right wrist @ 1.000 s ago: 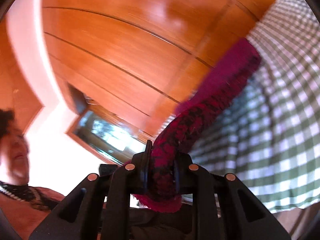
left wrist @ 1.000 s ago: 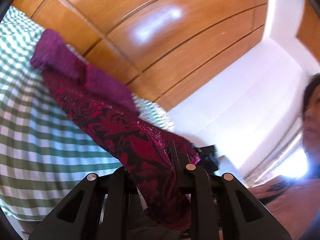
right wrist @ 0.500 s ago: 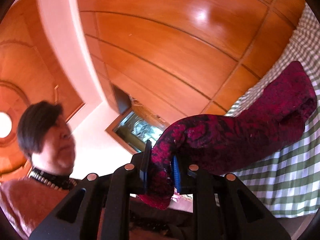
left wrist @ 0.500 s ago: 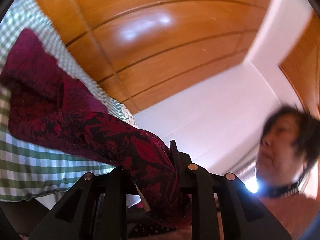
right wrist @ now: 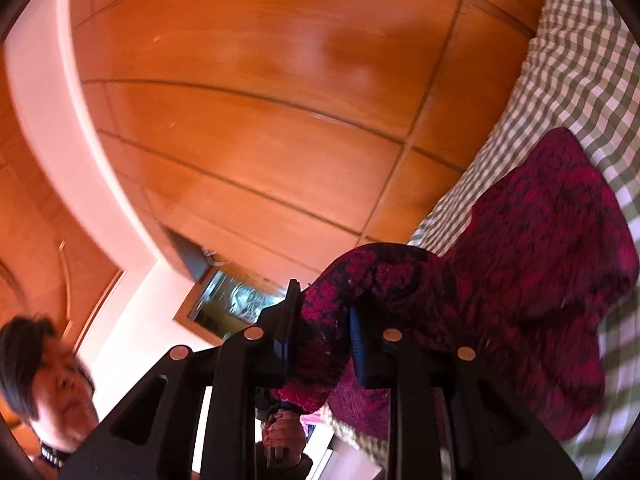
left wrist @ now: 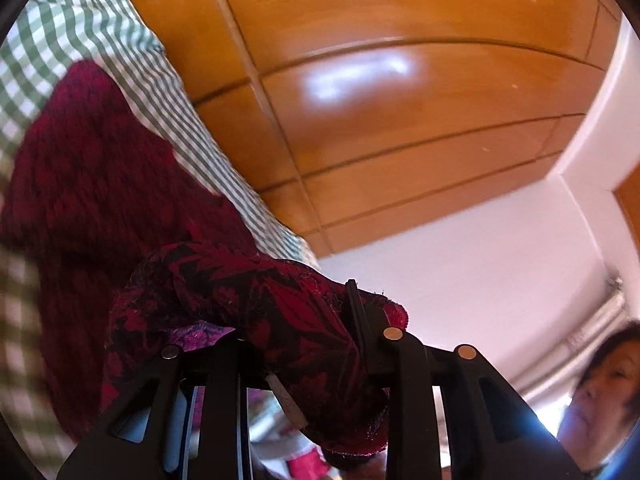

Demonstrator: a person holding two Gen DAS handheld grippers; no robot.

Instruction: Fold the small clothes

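both tongs, left [left wrist: 296, 344] and right [right wrist: 324, 328], have swung across, jaws easing wider yet still clenching the red garment [left wrist: 100, 184] over the checked cloth [right wrist: 576, 52].

The garment [left wrist: 100, 184] blurs over the checked sheet [left wrist: 24, 320] at left.

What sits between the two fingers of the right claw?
A bunched edge of the red-and-black patterned garment fills the gap in the right claw, whose jaws have just been opening. The right wrist view shows this.

left claw [left wrist: 296, 344], right claw [right wrist: 324, 328], seemingly easing open
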